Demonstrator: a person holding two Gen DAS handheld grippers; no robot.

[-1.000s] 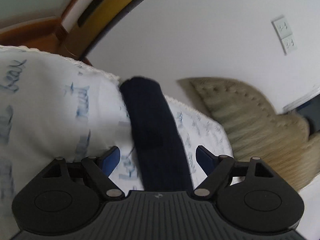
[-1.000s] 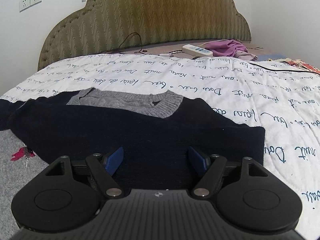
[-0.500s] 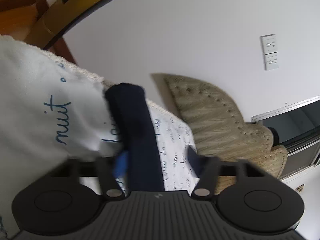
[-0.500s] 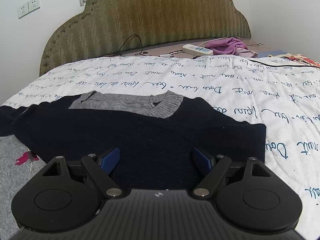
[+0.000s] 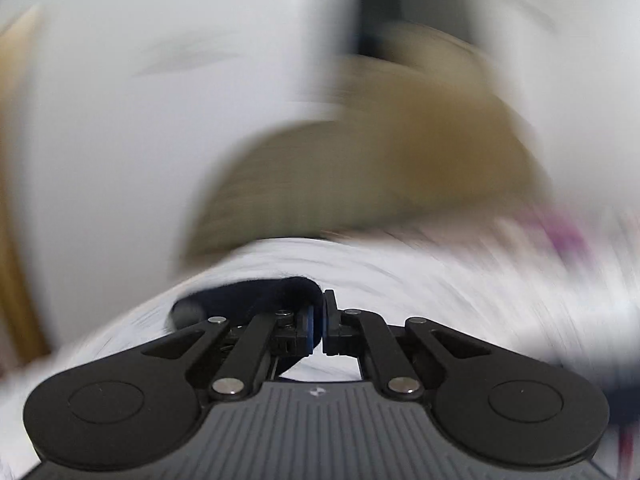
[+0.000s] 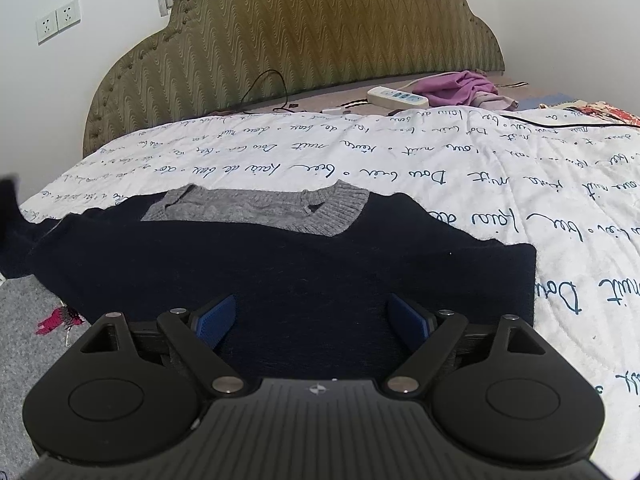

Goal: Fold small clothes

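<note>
A small navy sweater [image 6: 288, 264] with a grey knit collar [image 6: 264, 210] lies flat on the white quilt [image 6: 440, 168]. My right gripper [image 6: 312, 316] is open, low over the sweater's body, holding nothing. In the blurred left wrist view my left gripper [image 5: 319, 326] is shut on the navy sleeve [image 5: 256, 294], whose cloth bunches just ahead and left of the pads. The sleeve's far end shows at the left edge of the right wrist view [image 6: 8, 208].
An olive padded headboard [image 6: 304, 36] stands behind the bed. A white power strip [image 6: 396, 96], black cables and a purple cloth [image 6: 460, 88] lie near it. A grey garment with a pink mark [image 6: 36, 320] lies at the lower left. Wall sockets [image 6: 58, 20] are at upper left.
My left gripper has closed on the navy sleeve and swung fast toward the headboard, blurring its view. My right gripper stays open over the sweater, drawn back slightly.
</note>
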